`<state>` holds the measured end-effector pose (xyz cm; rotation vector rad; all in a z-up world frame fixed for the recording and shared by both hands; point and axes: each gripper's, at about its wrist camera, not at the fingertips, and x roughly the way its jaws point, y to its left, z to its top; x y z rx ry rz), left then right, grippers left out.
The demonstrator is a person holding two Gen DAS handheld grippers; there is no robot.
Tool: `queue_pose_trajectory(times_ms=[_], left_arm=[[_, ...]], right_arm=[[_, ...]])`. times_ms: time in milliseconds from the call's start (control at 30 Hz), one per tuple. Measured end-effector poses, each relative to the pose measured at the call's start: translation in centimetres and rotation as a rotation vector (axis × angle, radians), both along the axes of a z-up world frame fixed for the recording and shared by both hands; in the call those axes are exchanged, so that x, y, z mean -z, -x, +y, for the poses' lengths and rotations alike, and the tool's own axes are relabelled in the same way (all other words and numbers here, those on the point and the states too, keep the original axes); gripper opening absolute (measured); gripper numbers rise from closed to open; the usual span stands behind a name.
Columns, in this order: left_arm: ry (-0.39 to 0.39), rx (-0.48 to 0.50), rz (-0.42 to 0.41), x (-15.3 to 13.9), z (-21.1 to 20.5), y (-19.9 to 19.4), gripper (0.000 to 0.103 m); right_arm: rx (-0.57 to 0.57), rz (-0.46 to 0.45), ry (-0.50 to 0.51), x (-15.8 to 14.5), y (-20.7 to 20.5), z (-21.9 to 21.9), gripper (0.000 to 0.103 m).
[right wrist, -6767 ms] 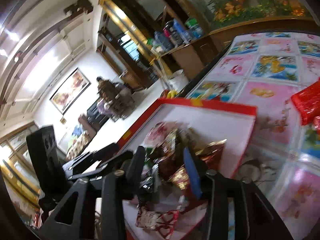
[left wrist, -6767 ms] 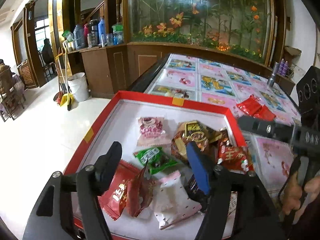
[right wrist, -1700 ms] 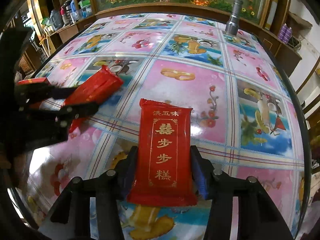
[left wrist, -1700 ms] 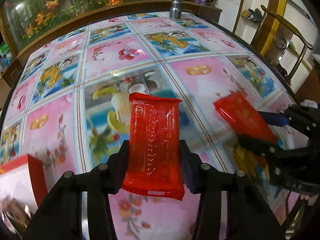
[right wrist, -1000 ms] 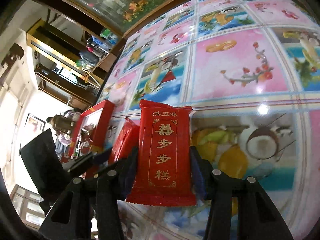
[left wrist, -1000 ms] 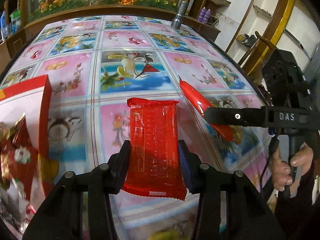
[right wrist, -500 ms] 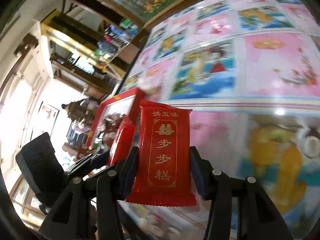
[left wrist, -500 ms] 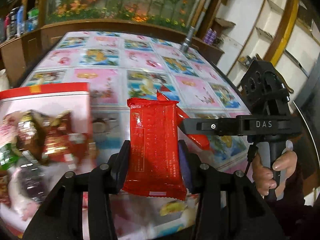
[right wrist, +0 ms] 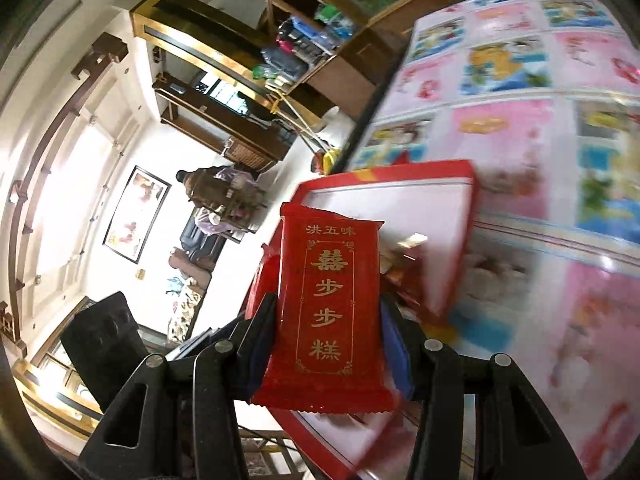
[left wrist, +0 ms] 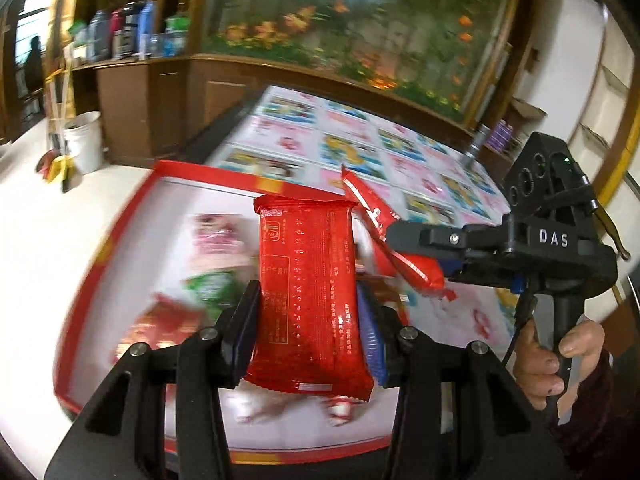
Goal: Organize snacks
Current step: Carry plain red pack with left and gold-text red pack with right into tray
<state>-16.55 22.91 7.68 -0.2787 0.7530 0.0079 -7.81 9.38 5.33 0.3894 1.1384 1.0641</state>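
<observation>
Two grippers clamped on red packets over red tray (left wrist: 120, 236): left gripper (left wrist: 308, 320) plain-backed packet (left wrist: 308, 292), right gripper (right wrist: 326, 344) gold-lettered packet (right wrist: 328, 300).

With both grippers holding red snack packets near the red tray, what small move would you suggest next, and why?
Probably lower the left gripper slightly and release. Its red packet is clamped upright and already appears to hang over the red tray of wrapped snacks, while the right gripper with its gold-lettered packet looks nearer the tray's edge.
</observation>
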Motion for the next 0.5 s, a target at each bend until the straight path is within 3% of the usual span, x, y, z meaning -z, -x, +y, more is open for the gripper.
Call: queue_pose_trajectory(times_ms=[233, 500], left_arm=[[-0.010, -0.037, 0.004, 0.9, 1.9, 0.4, 0.044], [-0.002, -0.042, 0.024, 2.1, 2.5, 0.0, 0.044]], right_arm=[[0.027, -0.046, 0.040, -0.1, 0.1, 4.6, 0.050], [0.069, -0.142, 0.153, 1.0, 0.8, 6.3, 0.050]])
